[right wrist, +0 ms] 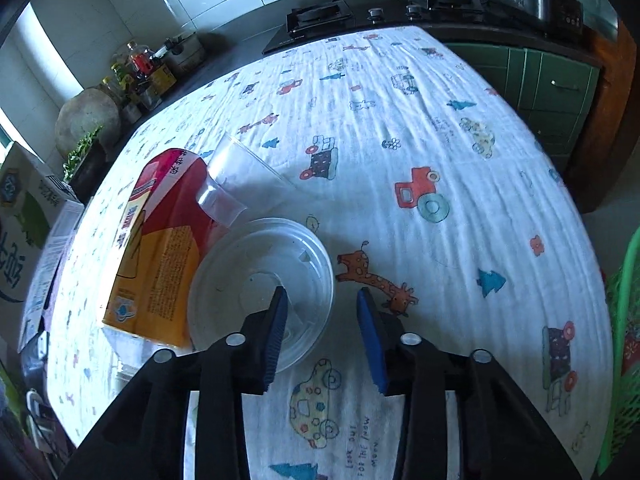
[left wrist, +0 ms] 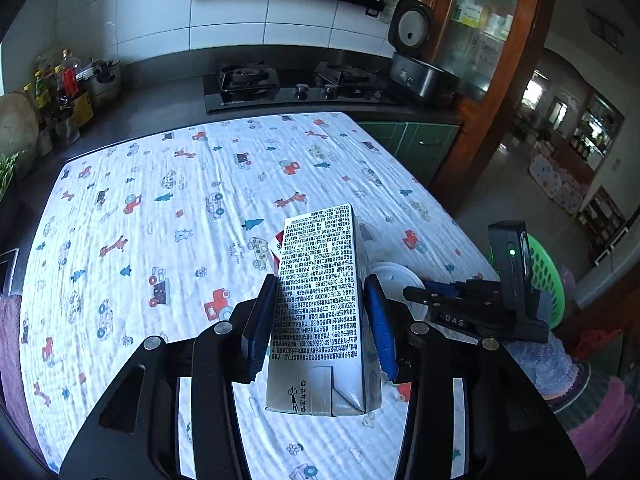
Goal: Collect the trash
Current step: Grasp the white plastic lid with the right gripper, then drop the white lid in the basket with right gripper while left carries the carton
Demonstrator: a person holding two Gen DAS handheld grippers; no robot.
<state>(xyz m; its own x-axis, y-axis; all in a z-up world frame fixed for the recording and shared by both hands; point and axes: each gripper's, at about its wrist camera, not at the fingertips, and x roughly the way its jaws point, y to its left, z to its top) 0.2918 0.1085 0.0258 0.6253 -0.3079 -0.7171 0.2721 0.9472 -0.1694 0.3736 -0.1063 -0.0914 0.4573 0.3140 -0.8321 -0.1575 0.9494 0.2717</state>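
- Left gripper [left wrist: 320, 316]: blue pads pressed against both sides of a white carton [left wrist: 320, 308] with dense black print, held lifted above the patterned tablecloth [left wrist: 160, 200].
- Same carton in the right wrist view [right wrist: 28, 216]: at the far left edge, off the cloth, green and white face showing.
- Right gripper [right wrist: 322, 320]: fingers spread wide, nothing between them, hovering low over the cloth [right wrist: 400, 120].
- Left fingertip [right wrist: 278, 308] of that gripper over the near rim of a round clear plastic lid [right wrist: 256, 276] lying flat on the table; contact cannot be told.
- Red and yellow carton [right wrist: 156, 252] lying on its side just left of the lid, touching or very near it.
- Clear plastic cup [right wrist: 236, 176] tipped on its side, resting partly on the red carton, just beyond the lid.
- Green perforated basket [left wrist: 548, 276] off the table's right edge, behind the right gripper's body [left wrist: 480, 304].
- Gas stove [left wrist: 288, 84] and open rice cooker [left wrist: 420, 68] on the counter beyond the table.
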